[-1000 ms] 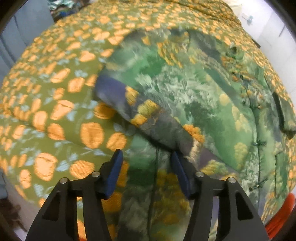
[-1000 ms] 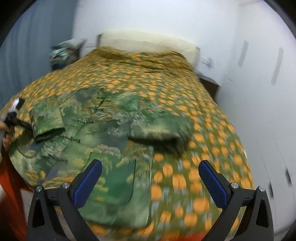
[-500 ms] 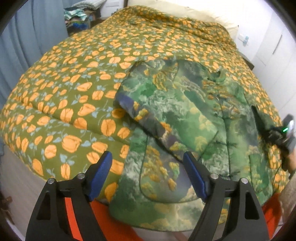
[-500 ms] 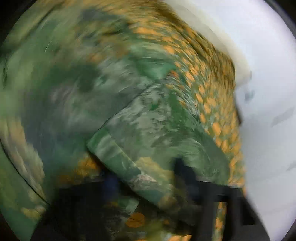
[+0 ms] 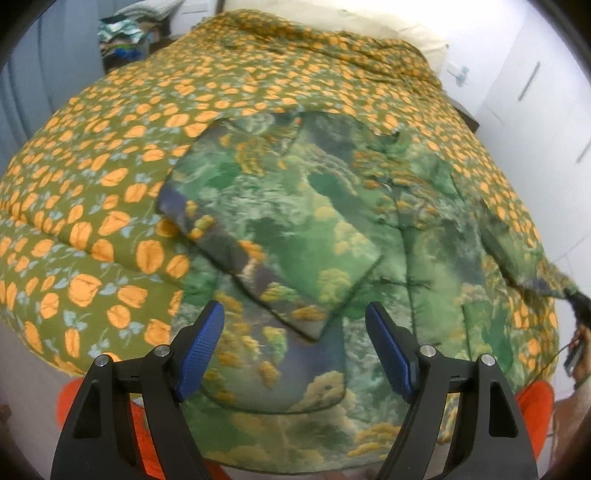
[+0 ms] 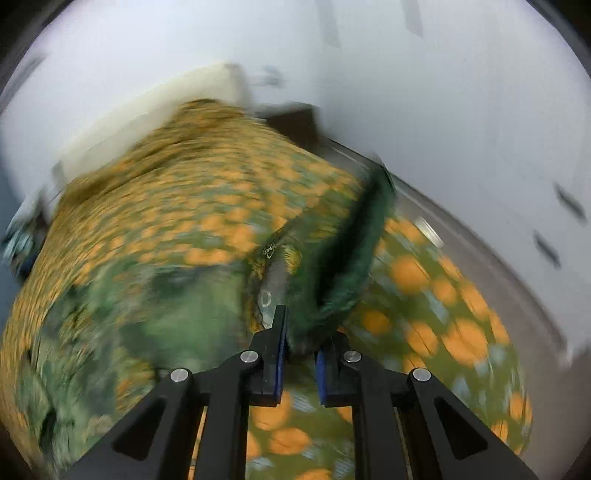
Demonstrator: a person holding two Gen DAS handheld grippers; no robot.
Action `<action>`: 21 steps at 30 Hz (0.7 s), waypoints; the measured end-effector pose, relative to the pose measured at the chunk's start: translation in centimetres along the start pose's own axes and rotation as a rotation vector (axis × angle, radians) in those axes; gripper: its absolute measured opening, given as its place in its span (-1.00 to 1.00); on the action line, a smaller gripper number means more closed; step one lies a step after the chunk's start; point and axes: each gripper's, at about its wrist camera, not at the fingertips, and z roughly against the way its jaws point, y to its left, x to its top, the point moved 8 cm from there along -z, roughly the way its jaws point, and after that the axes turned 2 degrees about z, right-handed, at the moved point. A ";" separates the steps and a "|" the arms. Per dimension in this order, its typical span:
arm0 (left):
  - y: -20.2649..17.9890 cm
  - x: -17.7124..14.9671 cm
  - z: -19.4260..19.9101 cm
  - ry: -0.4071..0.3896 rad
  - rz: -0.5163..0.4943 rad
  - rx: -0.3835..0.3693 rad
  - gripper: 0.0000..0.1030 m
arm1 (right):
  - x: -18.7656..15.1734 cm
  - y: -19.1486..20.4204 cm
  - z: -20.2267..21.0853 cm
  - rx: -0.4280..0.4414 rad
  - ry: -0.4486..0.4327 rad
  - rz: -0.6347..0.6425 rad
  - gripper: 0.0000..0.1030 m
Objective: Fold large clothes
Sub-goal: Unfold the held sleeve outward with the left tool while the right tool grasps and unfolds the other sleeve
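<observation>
A green landscape-print jacket (image 5: 314, 229) lies front up on the orange-flowered bedspread (image 5: 110, 155). Its left sleeve (image 5: 280, 251) is folded across the chest. My left gripper (image 5: 295, 343) is open and empty, held above the jacket's lower hem. My right gripper (image 6: 299, 343) is shut on the right sleeve's cuff (image 6: 325, 280) and holds it lifted off the bed; this view is blurred by motion. In the left wrist view the right gripper (image 5: 578, 299) shows at the far right edge, pulling that sleeve (image 5: 517, 243) outward.
The bed's near edge drops to an orange-red cloth (image 5: 532, 410) below. A white headboard (image 5: 406, 33) and white cabinet doors (image 5: 535, 85) stand at the back right. A pile of clothes (image 5: 125, 33) sits at the back left by a grey-blue curtain.
My left gripper opened, let go of the left sleeve and pulled back toward the hem. My right gripper dropped onto the right sleeve, shut on its cuff and lifted it.
</observation>
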 end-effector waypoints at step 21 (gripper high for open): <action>-5.5 0.1 -4.2 -0.028 -0.618 0.215 0.81 | -7.2 0.6 7.3 -0.099 -0.081 0.067 0.59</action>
